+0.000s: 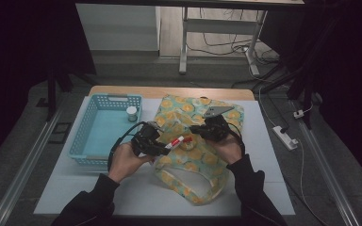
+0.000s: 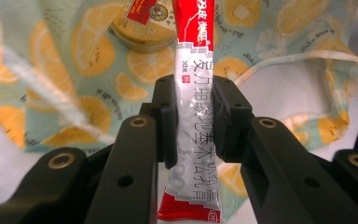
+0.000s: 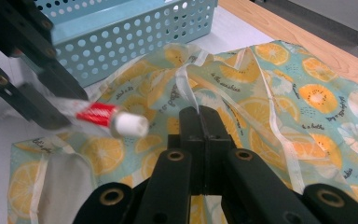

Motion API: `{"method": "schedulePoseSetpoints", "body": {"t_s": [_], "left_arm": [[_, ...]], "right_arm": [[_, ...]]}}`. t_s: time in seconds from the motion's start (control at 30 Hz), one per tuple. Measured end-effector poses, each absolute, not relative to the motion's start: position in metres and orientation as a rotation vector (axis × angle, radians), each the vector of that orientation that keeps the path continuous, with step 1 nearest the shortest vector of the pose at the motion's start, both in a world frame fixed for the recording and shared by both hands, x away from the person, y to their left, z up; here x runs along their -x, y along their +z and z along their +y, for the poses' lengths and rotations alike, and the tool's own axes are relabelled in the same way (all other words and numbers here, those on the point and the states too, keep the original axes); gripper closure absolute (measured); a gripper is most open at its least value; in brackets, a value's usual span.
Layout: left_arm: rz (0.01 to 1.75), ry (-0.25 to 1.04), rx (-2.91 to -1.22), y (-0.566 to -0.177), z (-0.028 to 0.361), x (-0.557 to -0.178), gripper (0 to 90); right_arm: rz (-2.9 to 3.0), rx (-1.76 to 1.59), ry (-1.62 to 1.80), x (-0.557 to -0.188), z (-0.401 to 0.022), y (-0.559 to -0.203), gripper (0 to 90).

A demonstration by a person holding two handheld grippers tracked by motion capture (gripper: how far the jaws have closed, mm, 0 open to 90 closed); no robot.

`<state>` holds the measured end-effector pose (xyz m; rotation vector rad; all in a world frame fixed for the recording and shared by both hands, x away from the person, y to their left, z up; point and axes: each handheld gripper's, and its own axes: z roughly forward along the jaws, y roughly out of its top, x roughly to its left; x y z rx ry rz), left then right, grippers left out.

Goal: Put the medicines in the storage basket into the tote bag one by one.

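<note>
On the white desk (image 1: 122,188) lies a soft cloth bag with yellow lemon slices printed on pale green (image 1: 193,155). The left hand-held gripper (image 1: 162,146) is clenched on a long red and silver tube with a white cap (image 2: 195,116), and the tube sits above the bag, pointing at the other hand (its cap shows well in the right gripper view (image 3: 129,124)). The right hand-held gripper (image 3: 200,119) is squeezed tight on a thin white ribbon of the bag (image 3: 189,88) and lifts it a little. I think the tube is meant to go into the bag, and it is not inside yet. A round gold tin (image 2: 142,28) rests on the cloth. A light blue plastic basket with holes (image 1: 82,141) stands just beside the bag, with a small white jar (image 1: 131,113) in it.
</note>
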<state>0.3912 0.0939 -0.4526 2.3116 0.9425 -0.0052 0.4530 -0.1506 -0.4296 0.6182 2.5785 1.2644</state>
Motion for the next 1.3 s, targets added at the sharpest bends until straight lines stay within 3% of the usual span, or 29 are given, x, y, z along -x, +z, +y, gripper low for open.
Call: {"method": "schedulePoseSetpoints", "body": {"t_s": [0.7,1.3], "left_arm": [[0.992,0.055,-2.325,-0.464,0.058,-0.426,72.8],[1.107,0.109,-2.267,-0.478,0.058,-0.454,72.8]], "right_arm": [[2.576,-0.601,1.272,-0.451,-0.148,-0.428,89.8],[2.587,-0.594,1.259,-0.45,-0.144,-0.431,89.8]]}}
